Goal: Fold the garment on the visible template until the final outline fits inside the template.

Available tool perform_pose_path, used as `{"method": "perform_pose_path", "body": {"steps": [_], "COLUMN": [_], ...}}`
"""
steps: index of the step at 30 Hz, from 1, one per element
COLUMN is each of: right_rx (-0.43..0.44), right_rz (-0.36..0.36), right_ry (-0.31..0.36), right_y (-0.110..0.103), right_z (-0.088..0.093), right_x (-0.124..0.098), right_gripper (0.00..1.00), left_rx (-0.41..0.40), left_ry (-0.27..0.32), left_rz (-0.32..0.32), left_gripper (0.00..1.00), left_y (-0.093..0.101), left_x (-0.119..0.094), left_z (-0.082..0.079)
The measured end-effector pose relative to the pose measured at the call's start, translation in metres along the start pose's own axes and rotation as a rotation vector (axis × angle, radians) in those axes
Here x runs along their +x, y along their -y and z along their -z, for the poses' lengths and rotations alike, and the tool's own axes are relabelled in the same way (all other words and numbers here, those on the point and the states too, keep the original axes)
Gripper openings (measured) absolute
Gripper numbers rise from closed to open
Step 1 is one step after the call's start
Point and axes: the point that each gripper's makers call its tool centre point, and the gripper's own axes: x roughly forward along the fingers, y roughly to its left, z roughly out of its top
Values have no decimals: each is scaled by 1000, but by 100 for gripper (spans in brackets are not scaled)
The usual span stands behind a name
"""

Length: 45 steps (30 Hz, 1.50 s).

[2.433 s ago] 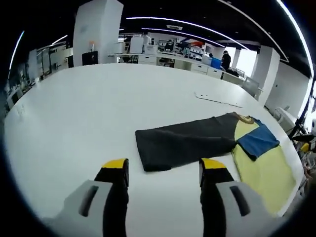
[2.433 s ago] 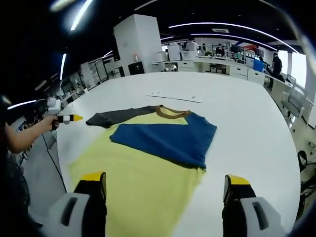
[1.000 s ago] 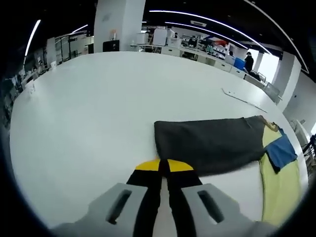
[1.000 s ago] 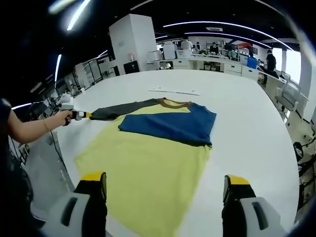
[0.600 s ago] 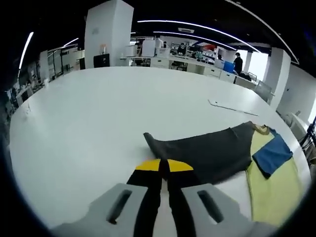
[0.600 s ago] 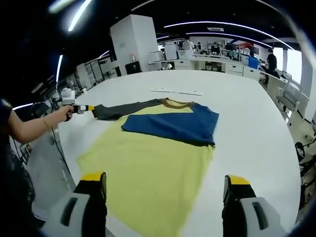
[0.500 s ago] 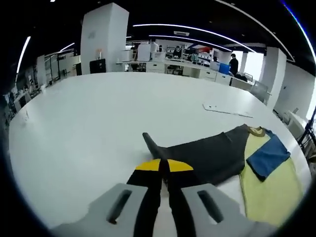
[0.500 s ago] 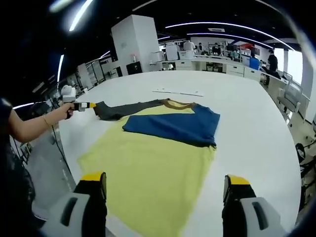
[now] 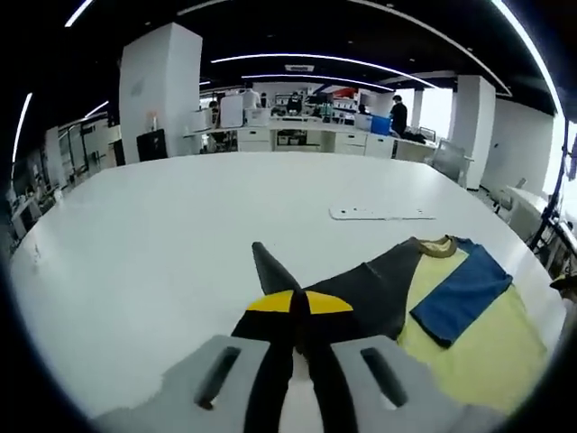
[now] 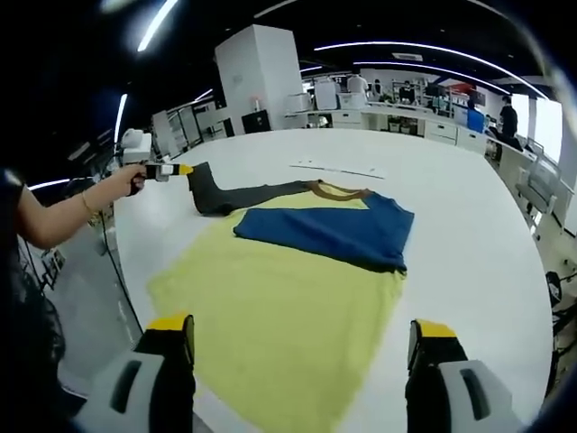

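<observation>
Yellow-tipped and pressed together, the jaws of the left gripper (image 9: 298, 305) in the left gripper view are clenched on the cuff of the dark grey long sleeve (image 9: 361, 290), whose corner stands up in a point just beyond the tips. Ahead and to that gripper's right lies the rest of the soft yellow long-sleeved shirt (image 9: 482, 347), with its blue sleeve (image 9: 462, 293) already folded across the body and a brown collar (image 9: 438, 244) at the far end. Farther ahead, a flat white strip (image 9: 381, 213) lies on the white table (image 9: 162, 225), well apart from the shirt.

In the right gripper view, the right gripper (image 10: 297, 347) hangs released, jaws wide apart, over the near hem of the shirt (image 10: 279, 316). Far ahead and to its left, the left gripper (image 10: 164, 170), held in a hand (image 10: 131, 180), lifts the grey sleeve's end (image 10: 203, 189) off the table.

As a judgement: the cloth is light and limp, will sag and drag rather than hold shape, so grips belong at cuffs, hem corners or shoulder edges.
</observation>
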Motion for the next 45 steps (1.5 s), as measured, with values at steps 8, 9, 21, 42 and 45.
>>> {"method": "perform_pose_path", "body": {"steps": [8,9,21,42,45], "right_rx": [-7,-7,-4,29,34], "right_rz": [-6,-7,-4,11,14], "right_ry": [-3,-1,-12,-25,-30], "right_y": [-1,-2,2,12,13], "right_z": [3,3,7,17,19], "right_x": [1,2,0,-2,-3], "right_gripper": [99,99,99,99,99], "left_rx": [37,42,84,151,161], "left_ry": [46,50,79,95,114], "left_rz": [66,74,181,371,399], "left_gripper": [0,0,0,0,0], "left_y": [37,41,102,215,230], "left_x": [6,7,20,41,47], "left_z": [-28,-31,-52,-52,-46]}}
